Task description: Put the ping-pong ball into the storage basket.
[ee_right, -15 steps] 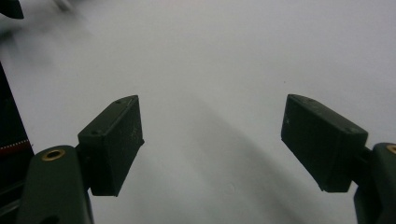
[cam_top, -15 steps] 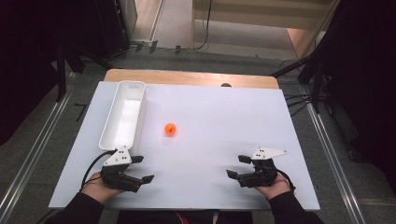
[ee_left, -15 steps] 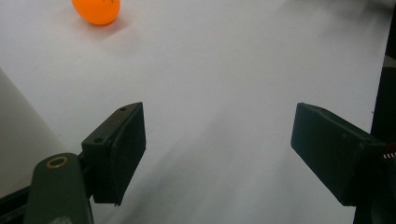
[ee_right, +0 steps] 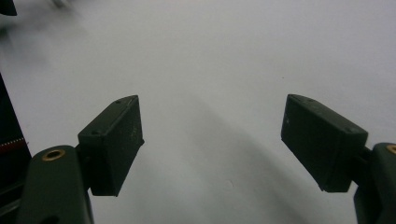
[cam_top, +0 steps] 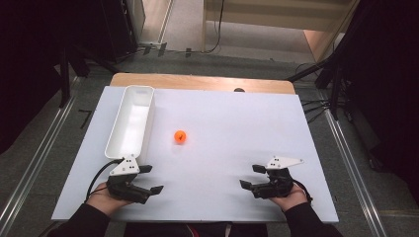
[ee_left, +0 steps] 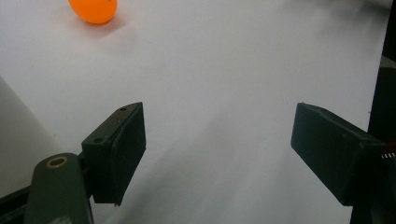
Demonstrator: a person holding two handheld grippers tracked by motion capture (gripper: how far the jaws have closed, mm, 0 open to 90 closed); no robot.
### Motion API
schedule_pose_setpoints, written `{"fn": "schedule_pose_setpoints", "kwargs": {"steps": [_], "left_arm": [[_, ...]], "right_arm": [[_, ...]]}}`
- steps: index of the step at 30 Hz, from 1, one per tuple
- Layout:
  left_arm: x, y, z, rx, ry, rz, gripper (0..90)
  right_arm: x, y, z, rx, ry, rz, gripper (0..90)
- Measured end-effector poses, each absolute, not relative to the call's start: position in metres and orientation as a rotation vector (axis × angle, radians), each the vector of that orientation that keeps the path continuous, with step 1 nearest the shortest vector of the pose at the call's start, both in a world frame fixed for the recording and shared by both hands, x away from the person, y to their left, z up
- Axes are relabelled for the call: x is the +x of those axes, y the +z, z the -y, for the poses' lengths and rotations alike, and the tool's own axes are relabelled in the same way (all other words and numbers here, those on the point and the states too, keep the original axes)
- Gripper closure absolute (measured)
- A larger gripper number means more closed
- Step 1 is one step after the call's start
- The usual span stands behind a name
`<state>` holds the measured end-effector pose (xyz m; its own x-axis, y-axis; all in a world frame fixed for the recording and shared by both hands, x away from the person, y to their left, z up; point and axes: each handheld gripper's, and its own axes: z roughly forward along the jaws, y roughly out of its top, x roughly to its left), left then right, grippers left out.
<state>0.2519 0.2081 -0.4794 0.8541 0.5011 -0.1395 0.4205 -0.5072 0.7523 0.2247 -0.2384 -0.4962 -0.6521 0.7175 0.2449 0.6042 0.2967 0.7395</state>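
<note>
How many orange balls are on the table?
1. The orange ball sits alone on the white table, just right of the long white bin and ahead of the left claw. The bin's floor looks bare, though its near wall hides a little.

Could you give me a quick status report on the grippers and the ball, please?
Left gripper and right gripper open, empty. Small orange ball loose on white table, beside long white plastic bin. Path clear.

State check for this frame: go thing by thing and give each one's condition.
orange ball: loose on the table, right of the bin, untouched.
white bin: upright, looks empty.
left tongs: open, nothing between the jaws.
right tongs: open, nothing between the jaws.
</note>
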Motion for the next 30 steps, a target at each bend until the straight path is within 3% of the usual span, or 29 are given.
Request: {"fn": "schedule_pose_setpoints", "kwargs": {"steps": [30], "left_arm": [[0.253, -0.4799, -0.2086, 2.149, 0.091, -0.69, 18.5]], "right_arm": [[0.2251, -0.4979, 0.2357, 1.231, 1.28, -2.449, 19.6]]}}
